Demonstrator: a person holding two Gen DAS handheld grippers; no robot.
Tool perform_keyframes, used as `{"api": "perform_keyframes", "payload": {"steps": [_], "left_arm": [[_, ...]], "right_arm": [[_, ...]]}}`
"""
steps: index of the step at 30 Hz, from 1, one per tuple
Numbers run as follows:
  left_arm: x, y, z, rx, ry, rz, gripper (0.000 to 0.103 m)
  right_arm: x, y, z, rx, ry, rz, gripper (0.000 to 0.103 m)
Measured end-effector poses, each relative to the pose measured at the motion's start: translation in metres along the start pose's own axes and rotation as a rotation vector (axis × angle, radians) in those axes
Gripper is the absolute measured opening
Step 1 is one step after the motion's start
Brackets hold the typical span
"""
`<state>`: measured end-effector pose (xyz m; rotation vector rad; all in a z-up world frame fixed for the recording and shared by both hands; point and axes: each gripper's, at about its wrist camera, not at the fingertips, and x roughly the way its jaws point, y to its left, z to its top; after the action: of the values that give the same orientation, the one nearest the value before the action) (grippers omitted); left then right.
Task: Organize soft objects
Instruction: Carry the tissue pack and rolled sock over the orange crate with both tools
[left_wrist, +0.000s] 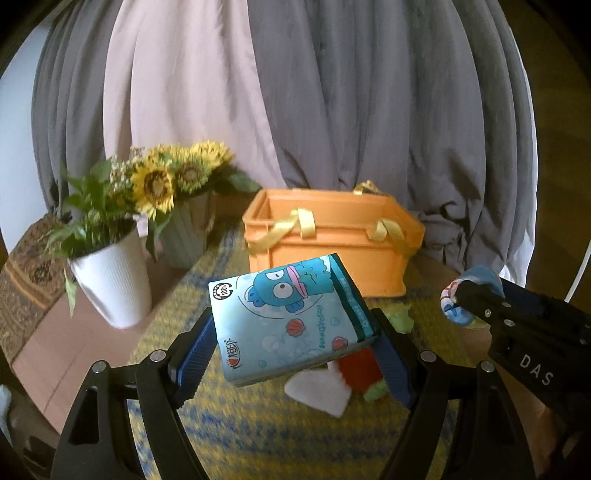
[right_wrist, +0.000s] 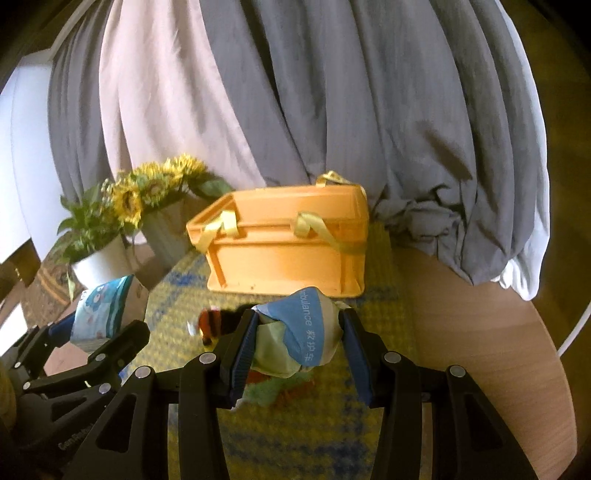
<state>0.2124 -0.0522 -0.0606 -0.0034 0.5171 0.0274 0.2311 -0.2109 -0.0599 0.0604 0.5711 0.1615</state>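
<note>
My left gripper (left_wrist: 295, 334) is shut on a light-blue tissue pack (left_wrist: 291, 319) printed with a cartoon fish, held tilted above the mat. The right gripper (right_wrist: 297, 338) is shut on a rolled cloth bundle (right_wrist: 304, 328) with a blue band that reads "ambulance". An open orange crate (left_wrist: 332, 240) with yellow ribbon handles stands just beyond both loads on the mat. In the right wrist view the crate (right_wrist: 284, 240) sits straight ahead, and the tissue pack (right_wrist: 103, 314) shows at the left. The right gripper's tip with the bundle (left_wrist: 458, 301) appears at the right of the left wrist view.
A yellow-and-blue woven mat (left_wrist: 258, 424) covers part of the round wooden table (right_wrist: 480, 332). Red, white and green soft items (left_wrist: 354, 373) lie on the mat under the grippers. A white plant pot (left_wrist: 114, 280) and a sunflower vase (left_wrist: 184, 236) stand left. Grey curtains (left_wrist: 332, 92) hang behind.
</note>
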Motion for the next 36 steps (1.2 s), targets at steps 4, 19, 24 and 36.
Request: {"api": "perform_keyframes", "payload": {"steps": [4, 19, 24, 36], "left_arm": [[0.004, 0.011, 0.015, 0.018, -0.033, -0.018, 0.079], [0.024, 0.037, 0.055, 0.05, -0.095, -0.083, 0.079], [0.03, 0.038, 0.069, 0.056, -0.118, -0.085, 0.079], [0.054, 0.033, 0.103, 0.07, -0.169, -0.11, 0.079]], "right_arm": [[0.002, 0.011, 0.012, 0.009, -0.033, -0.021, 0.047], [0.013, 0.037, 0.04, 0.074, -0.121, -0.064, 0.047], [0.024, 0.039, 0.054, 0.07, -0.127, -0.05, 0.047], [0.047, 0.039, 0.09, 0.048, -0.182, -0.053, 0.047]]}}
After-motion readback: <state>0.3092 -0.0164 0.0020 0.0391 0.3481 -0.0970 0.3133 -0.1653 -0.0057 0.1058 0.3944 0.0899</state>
